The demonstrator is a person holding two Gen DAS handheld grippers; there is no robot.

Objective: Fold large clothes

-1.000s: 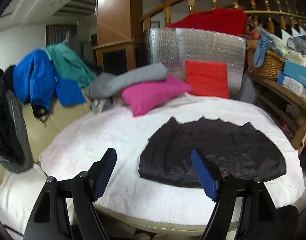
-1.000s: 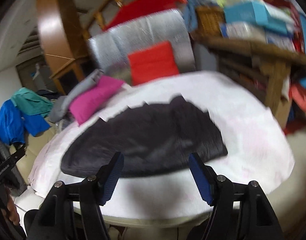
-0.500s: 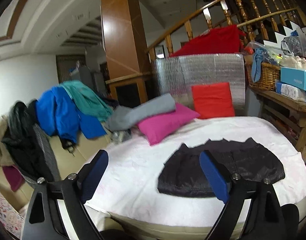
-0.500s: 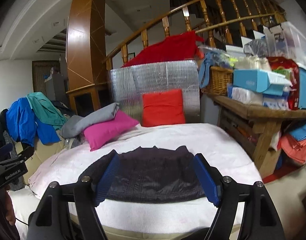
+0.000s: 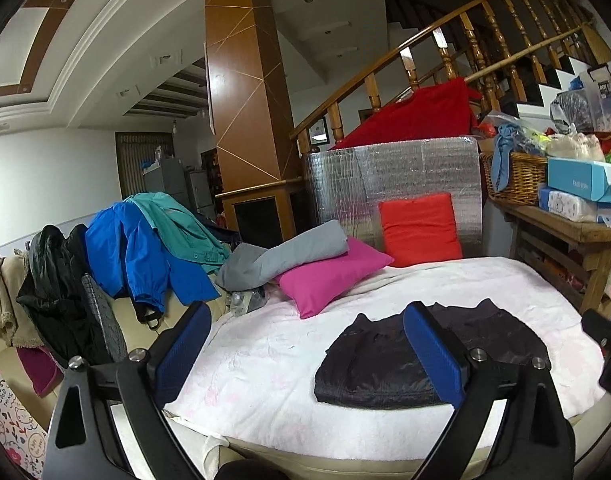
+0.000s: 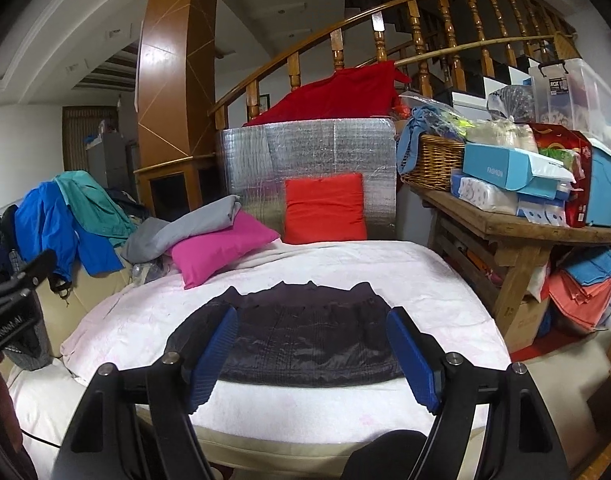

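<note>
A black quilted garment (image 5: pixel 385 364) lies folded flat on the white blanket (image 5: pixel 265 360) over the round surface; it also shows in the right wrist view (image 6: pixel 305 344). My left gripper (image 5: pixel 305 352) is open and empty, held back from the near edge, left of the garment. My right gripper (image 6: pixel 311 354) is open and empty, held back and centred in front of the garment. Neither touches the cloth. Part of the right gripper shows at the left view's right edge (image 5: pixel 609 352).
A pink cushion (image 5: pixel 329 276) with a grey folded cloth (image 5: pixel 289 252) and a red cushion (image 5: pixel 419 230) lie at the back. Blue and teal jackets (image 5: pixel 145 244) hang on the sofa at left. A cluttered wooden table (image 6: pixel 525 224) stands at right.
Both grippers have pulled back and tilted up from the garment, so more of the room shows. The garment lies as before. Both stay open.
</note>
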